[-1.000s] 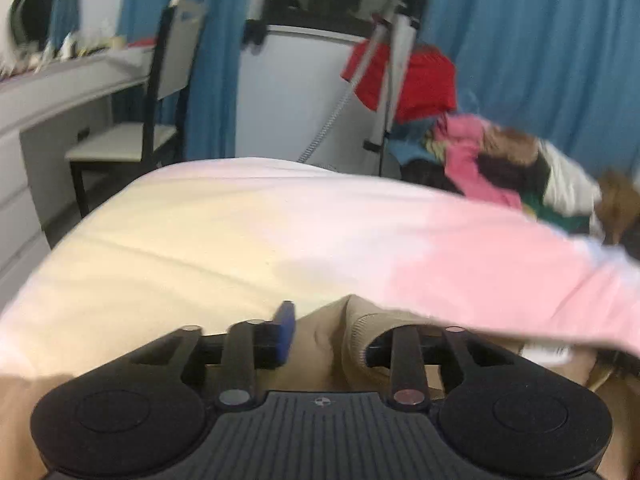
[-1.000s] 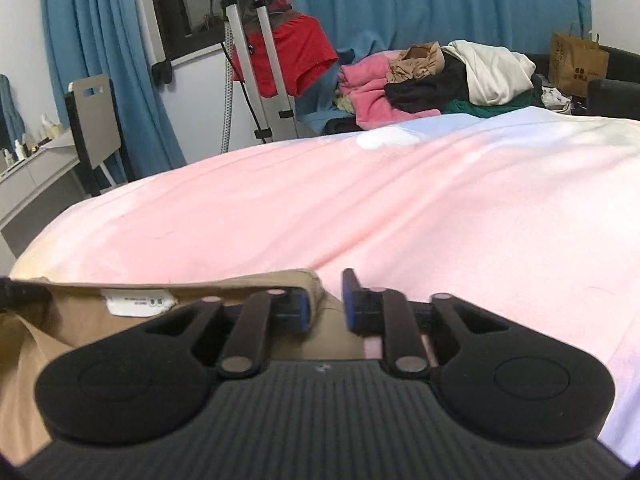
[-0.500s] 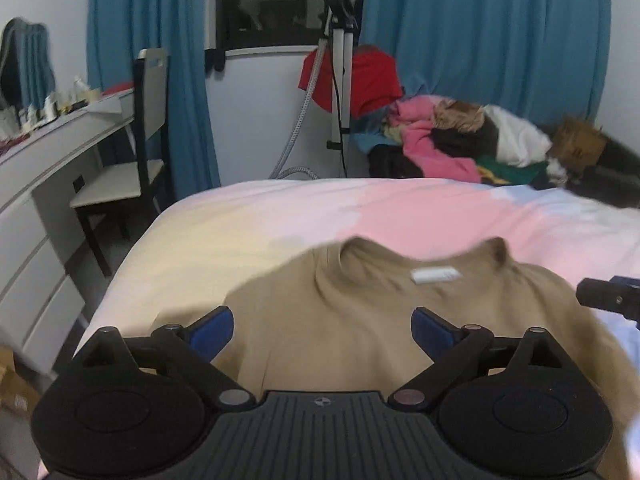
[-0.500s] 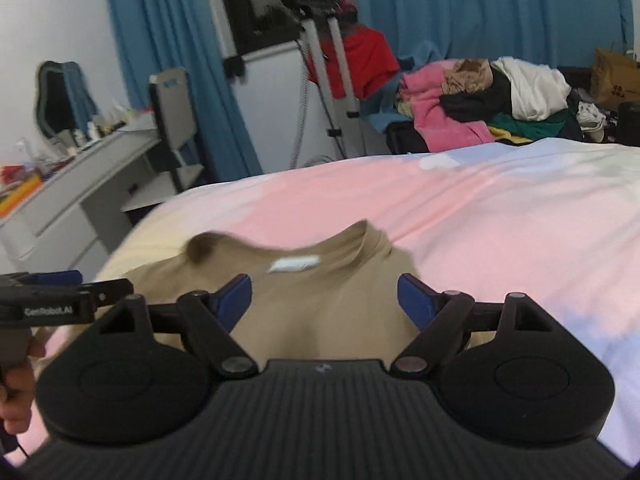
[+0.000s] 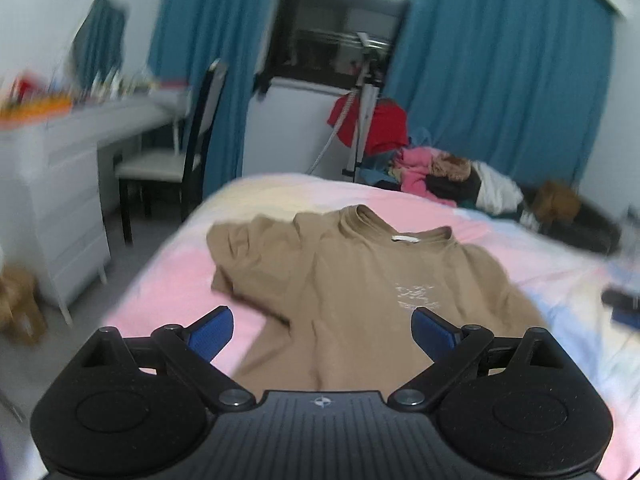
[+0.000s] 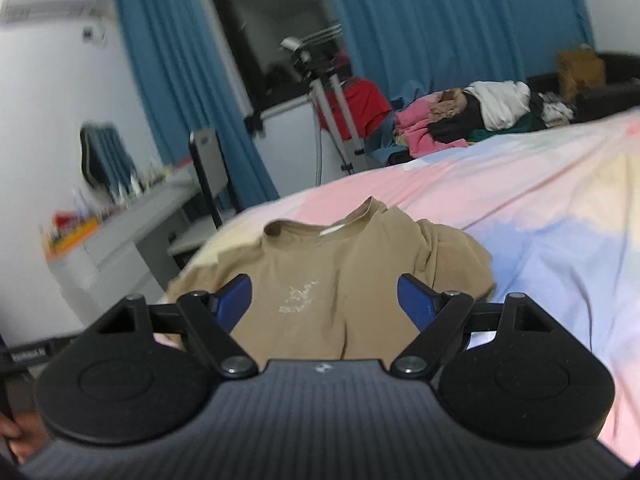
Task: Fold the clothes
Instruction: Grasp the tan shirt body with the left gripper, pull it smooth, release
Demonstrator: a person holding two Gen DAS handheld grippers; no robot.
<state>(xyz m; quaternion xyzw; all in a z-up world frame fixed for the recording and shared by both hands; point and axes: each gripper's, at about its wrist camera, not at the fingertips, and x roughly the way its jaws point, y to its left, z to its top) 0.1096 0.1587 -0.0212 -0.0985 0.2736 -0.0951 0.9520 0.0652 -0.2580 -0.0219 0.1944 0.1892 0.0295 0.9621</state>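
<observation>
A tan T-shirt (image 5: 360,280) with a small white chest print lies face up on the pastel bedsheet (image 5: 168,280), collar away from me, sleeves rumpled. It also shows in the right wrist view (image 6: 320,280). My left gripper (image 5: 322,330) is open and empty, raised above the shirt's lower part. My right gripper (image 6: 324,302) is open and empty, also above the shirt's lower part. The left gripper's body shows at the right wrist view's left edge (image 6: 28,354).
A pile of mixed clothes (image 5: 448,172) lies beyond the bed's far edge, next to a tripod stand (image 5: 360,120) with a red garment. A white desk (image 5: 60,168) and a chair (image 5: 176,160) stand at the left. Blue curtains hang behind.
Both grippers were shut on the shirt's collar area a second ago. They opened, let the shirt go, and have drawn back and up; more of the shirt now shows.
</observation>
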